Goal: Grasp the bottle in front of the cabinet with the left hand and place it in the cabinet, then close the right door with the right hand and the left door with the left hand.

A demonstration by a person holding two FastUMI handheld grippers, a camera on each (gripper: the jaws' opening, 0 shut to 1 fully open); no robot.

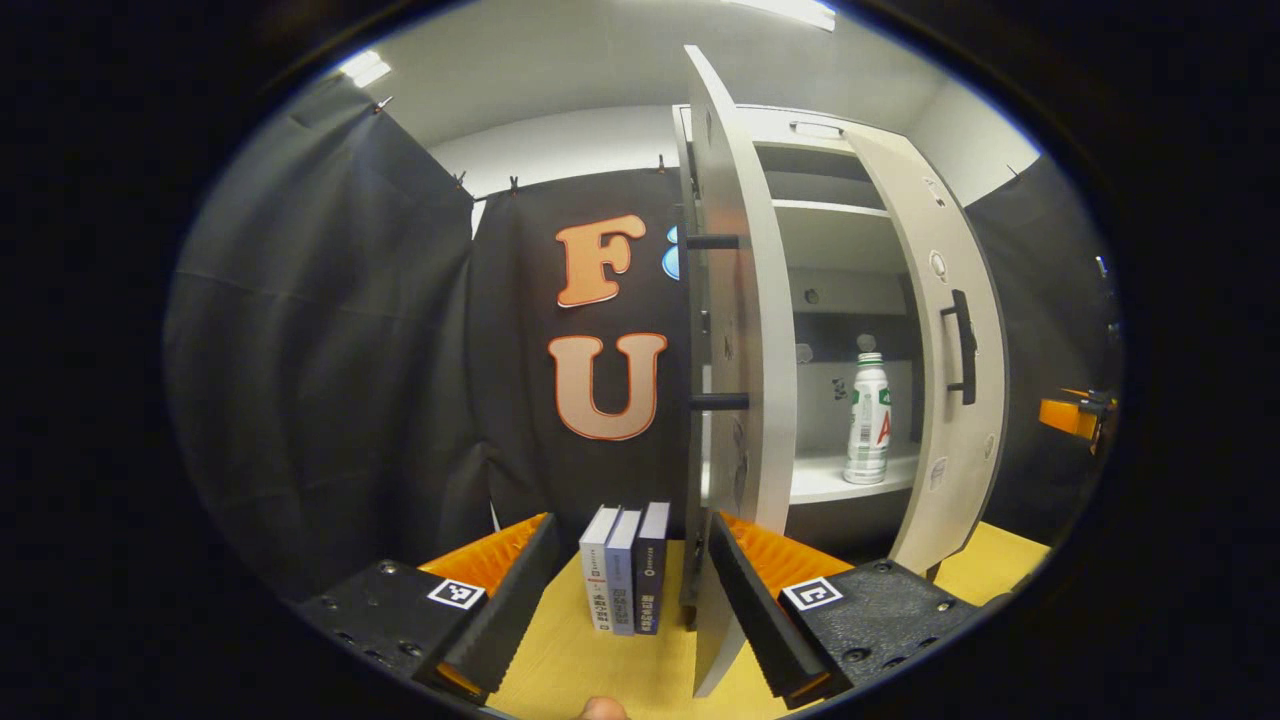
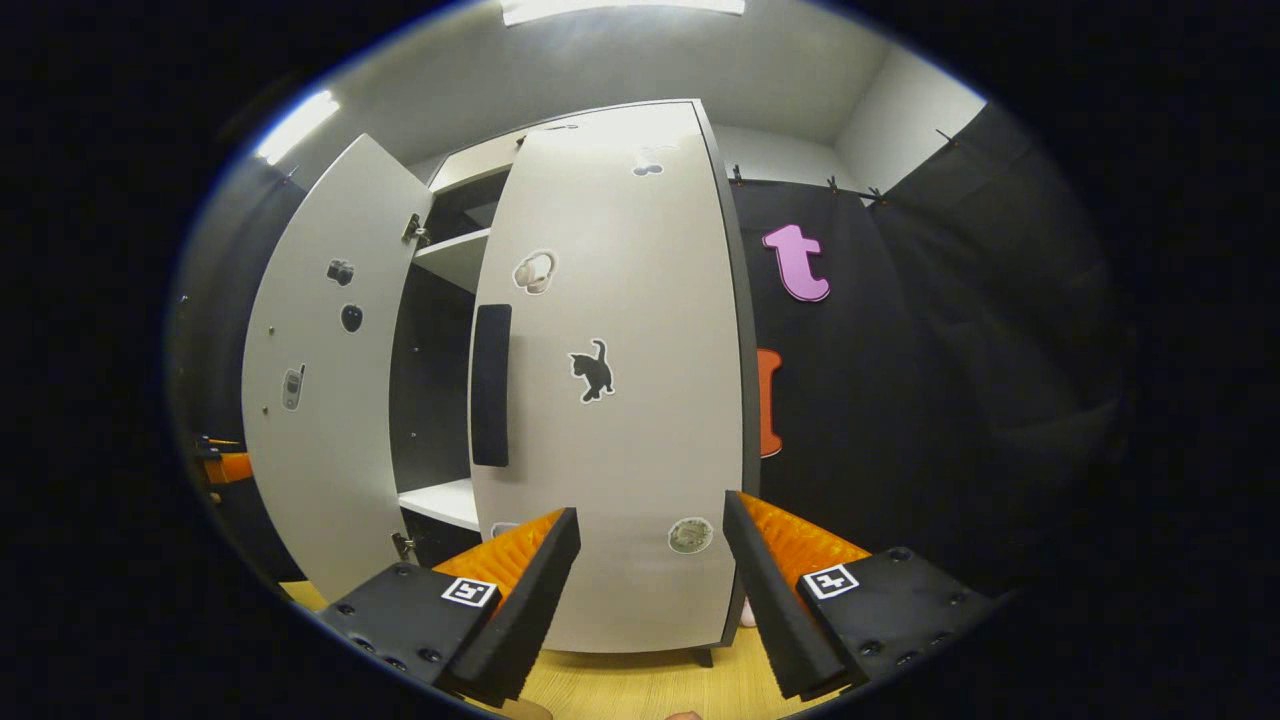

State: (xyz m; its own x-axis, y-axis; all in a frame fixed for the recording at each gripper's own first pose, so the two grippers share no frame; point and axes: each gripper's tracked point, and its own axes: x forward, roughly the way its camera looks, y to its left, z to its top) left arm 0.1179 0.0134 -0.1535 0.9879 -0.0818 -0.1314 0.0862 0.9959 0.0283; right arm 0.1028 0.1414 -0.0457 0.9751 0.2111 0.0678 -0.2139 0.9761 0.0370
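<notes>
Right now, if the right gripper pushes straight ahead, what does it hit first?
The right gripper, jaws open, points at the outer face of the pale grey right cabinet door, below its dark handle. That panel likely comes first, though depth is unclear.

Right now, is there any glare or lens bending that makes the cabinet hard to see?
Left gripper view: the bottle stays sharp on its shelf, though the left door curves. Right gripper view: ceiling-light glare washes the right door's top; its edges bow.
</notes>
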